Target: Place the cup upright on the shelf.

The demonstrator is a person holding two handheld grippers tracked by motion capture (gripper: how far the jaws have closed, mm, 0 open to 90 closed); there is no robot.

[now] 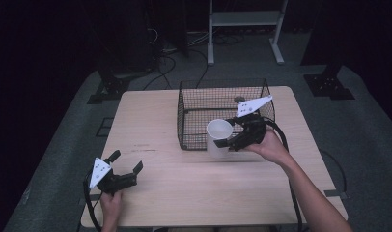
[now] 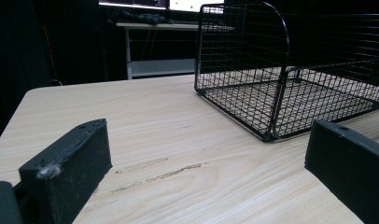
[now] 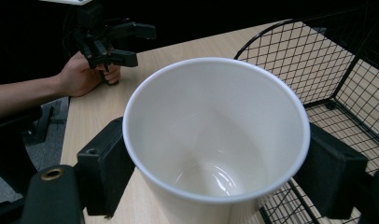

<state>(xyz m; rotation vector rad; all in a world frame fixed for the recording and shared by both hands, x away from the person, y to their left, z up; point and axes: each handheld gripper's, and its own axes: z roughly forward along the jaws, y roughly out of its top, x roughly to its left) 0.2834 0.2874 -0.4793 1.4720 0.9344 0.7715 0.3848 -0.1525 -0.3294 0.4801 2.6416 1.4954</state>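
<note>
**White cup gripped at the basket's front edge**

Your right gripper [image 1: 228, 140] has its jaws clamped on the upright white cup [image 1: 218, 137], just outside the wire basket [image 1: 223, 94]. Your left gripper [image 1: 126, 166] rests on the table [image 1: 194, 188], jaws wide apart, holding nothing.

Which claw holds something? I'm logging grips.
The right claw: it clamps the white cup beside the basket. The left claw stands open over the table.

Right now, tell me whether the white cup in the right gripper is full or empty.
Empty. The right gripper view looks straight into the white cup and shows its bare white bottom, with nothing inside. The right gripper clamps it on both sides.
</note>
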